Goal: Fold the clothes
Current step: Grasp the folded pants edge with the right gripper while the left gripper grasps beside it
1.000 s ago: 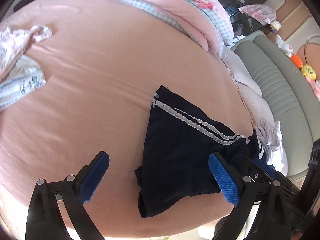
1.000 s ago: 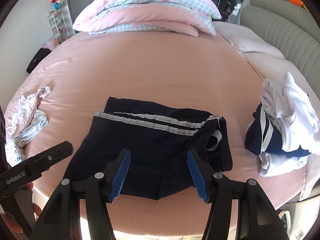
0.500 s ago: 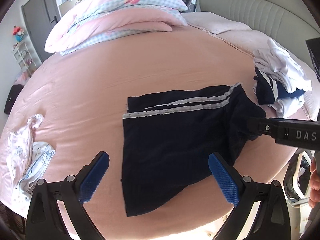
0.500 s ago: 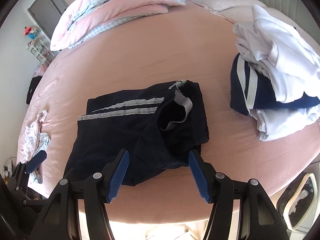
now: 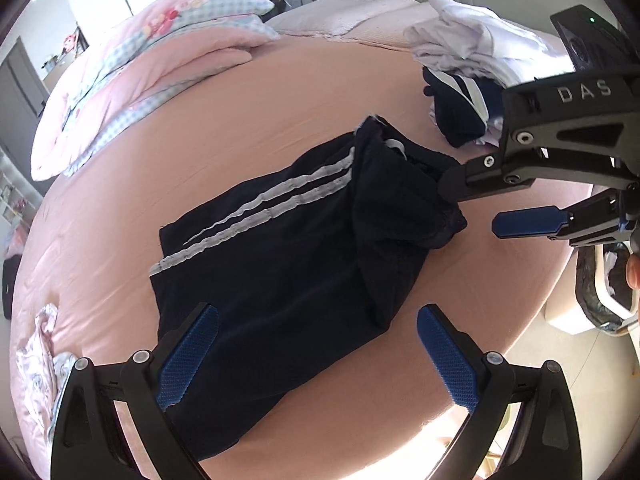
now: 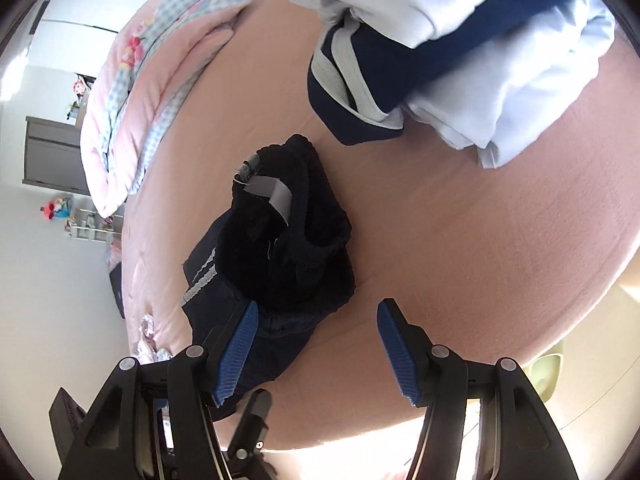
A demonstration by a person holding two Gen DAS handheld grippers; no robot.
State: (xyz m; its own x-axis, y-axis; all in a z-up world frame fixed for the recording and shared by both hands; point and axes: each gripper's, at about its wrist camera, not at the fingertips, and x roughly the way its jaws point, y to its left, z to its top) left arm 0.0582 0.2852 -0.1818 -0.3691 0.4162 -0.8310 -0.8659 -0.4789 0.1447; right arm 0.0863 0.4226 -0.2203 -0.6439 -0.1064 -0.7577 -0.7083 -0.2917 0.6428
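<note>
Dark navy shorts (image 5: 280, 264) with two white side stripes lie on the pink bed (image 5: 240, 112), waistband toward the right. My left gripper (image 5: 316, 352) is open above the shorts' near hem. My right gripper (image 5: 468, 204) comes in from the right, open, its upper finger touching the waistband edge. In the right wrist view the right gripper (image 6: 316, 344) is open, its left pad at the bunched waistband (image 6: 288, 240) of the shorts, nothing clamped.
A heap of white and navy clothes (image 5: 468, 72) lies on the bed at the back right, and shows close in the right wrist view (image 6: 440, 40). Pink checked pillows (image 5: 152, 68) lie at the back left. Small light garments (image 5: 36, 356) lie near the left edge.
Both grippers have swung and moved closer to the shorts. The right gripper has come down to the waistband end, and the waistband now stands bunched up.
</note>
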